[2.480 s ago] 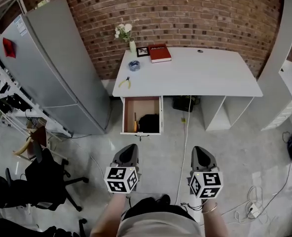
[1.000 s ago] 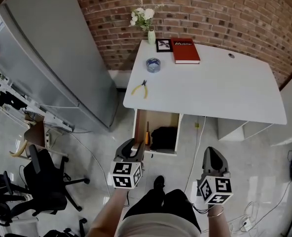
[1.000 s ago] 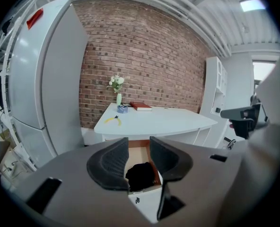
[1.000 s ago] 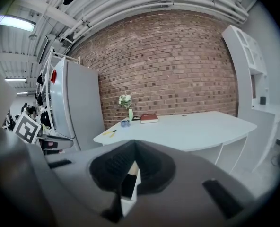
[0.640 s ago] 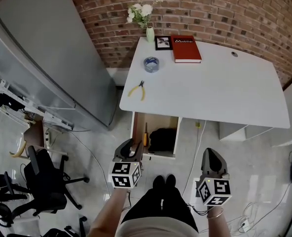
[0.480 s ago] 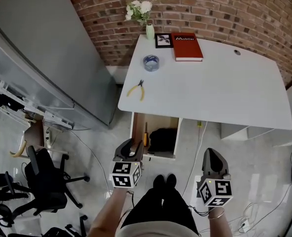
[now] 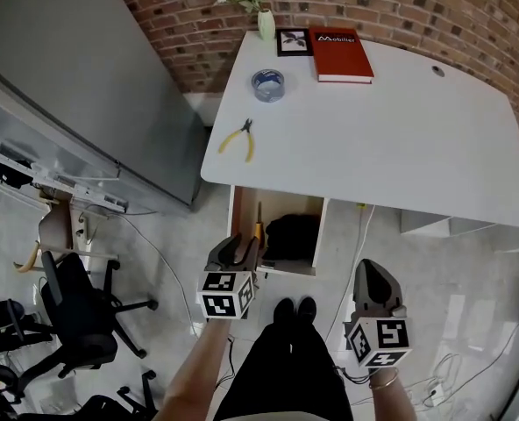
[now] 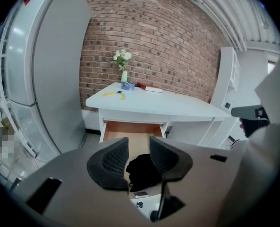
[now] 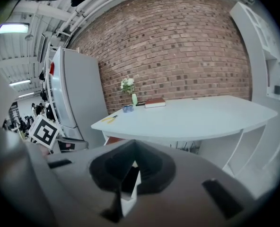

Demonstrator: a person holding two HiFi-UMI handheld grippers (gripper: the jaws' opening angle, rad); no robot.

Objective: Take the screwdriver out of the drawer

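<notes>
Screwdriver (image 7: 259,222) lies along the left wall of the open drawer (image 7: 287,268) under the worktop (image 7: 400,139), beside a black bundle (image 7: 292,235). Left gripper (image 7: 239,246) hovers near the drawer front, fingers (image 8: 112,162) narrowly apart, nothing between. Right gripper (image 7: 369,274) hangs back, fingers (image 9: 149,167) pressed together, empty. Judgement: tool light, rigid, likely to roll; grip across the thicker yellow handle, not the thin shaft.

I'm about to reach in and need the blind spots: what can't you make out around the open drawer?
Screwdriver: the head view shows only a thin sliver, tip too small to tell. Left gripper view: not seen, likely behind the left gripper pads.
Drawer back: under the desk.
Black item: too dark to identify.
</notes>
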